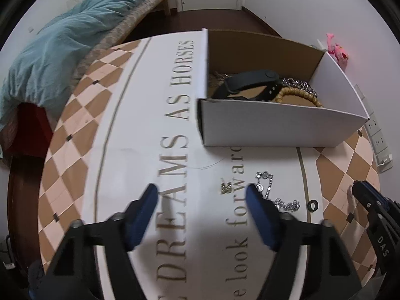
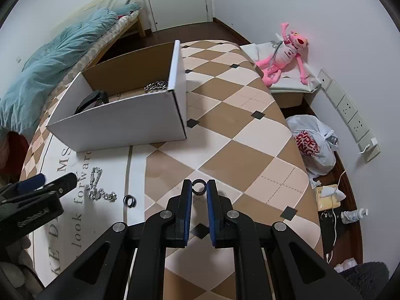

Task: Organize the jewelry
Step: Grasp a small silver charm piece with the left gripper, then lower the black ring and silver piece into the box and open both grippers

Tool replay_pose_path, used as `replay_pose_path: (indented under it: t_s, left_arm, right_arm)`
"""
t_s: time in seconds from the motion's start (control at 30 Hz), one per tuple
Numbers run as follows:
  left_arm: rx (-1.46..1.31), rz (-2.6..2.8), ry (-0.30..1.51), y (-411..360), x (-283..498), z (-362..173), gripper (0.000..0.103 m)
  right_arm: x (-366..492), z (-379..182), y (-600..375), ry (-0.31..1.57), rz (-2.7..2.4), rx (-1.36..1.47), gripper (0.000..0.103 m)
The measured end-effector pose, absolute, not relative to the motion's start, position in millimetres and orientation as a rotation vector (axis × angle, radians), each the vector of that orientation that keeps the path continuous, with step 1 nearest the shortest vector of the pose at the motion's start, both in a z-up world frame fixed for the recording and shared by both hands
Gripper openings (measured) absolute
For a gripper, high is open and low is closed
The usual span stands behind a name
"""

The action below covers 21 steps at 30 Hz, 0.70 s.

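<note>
Currently a dark ring (image 2: 199, 185) is gripped between the right tongs (image 2: 199, 187) above the tabletop (image 2: 225, 150); the left tongs (image 1: 201, 195) are held open. Transfer into the box (image 2: 120, 122) is judged next.

Left gripper (image 1: 202, 195) agape — right gripper (image 2: 199, 187) pinched.

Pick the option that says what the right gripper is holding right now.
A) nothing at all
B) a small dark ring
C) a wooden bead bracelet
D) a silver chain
B: in the right wrist view the right gripper has its jaws closed on a small dark ring, while the silver chain lies on the table mat and the bead bracelet sits in the white box.
</note>
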<state>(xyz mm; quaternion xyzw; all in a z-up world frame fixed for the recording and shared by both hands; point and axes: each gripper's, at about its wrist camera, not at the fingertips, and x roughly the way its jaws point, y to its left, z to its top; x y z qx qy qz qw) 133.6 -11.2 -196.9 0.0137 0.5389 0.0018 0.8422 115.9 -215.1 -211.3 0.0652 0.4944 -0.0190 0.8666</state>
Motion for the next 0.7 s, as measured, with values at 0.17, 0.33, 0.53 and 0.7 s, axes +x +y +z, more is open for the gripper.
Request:
replay_pose_path:
  t_s: [0.17, 0.33, 0.53, 0.7]
  left_arm:
    - [0.017, -0.033, 1.134, -16.4, 138.2, -201.9, 0.031]
    - [0.012, -0.069, 1.127, -20.6, 138.8, -200.4, 0.006]
    - [-0.007, -0.087, 1.096, -19.1, 129.2, -188.3, 0.006]
    - [-0.014, -0.109, 1.053, -20.2, 116.1, -166.4, 0.006]
  right_arm:
    - [118.1, -211.5, -214.7, 1.034, -0.042, 0.131, 0.012]
    - [119.3, -208.2, -216.8, 1.027, -0.049, 0.137, 0.012]
    - [118.6, -193.5, -218.8, 0.996, -0.04, 0.155, 0.012]
    - [116.7, -171.9, -216.6, 0.956, -0.008, 0.172, 0.012]
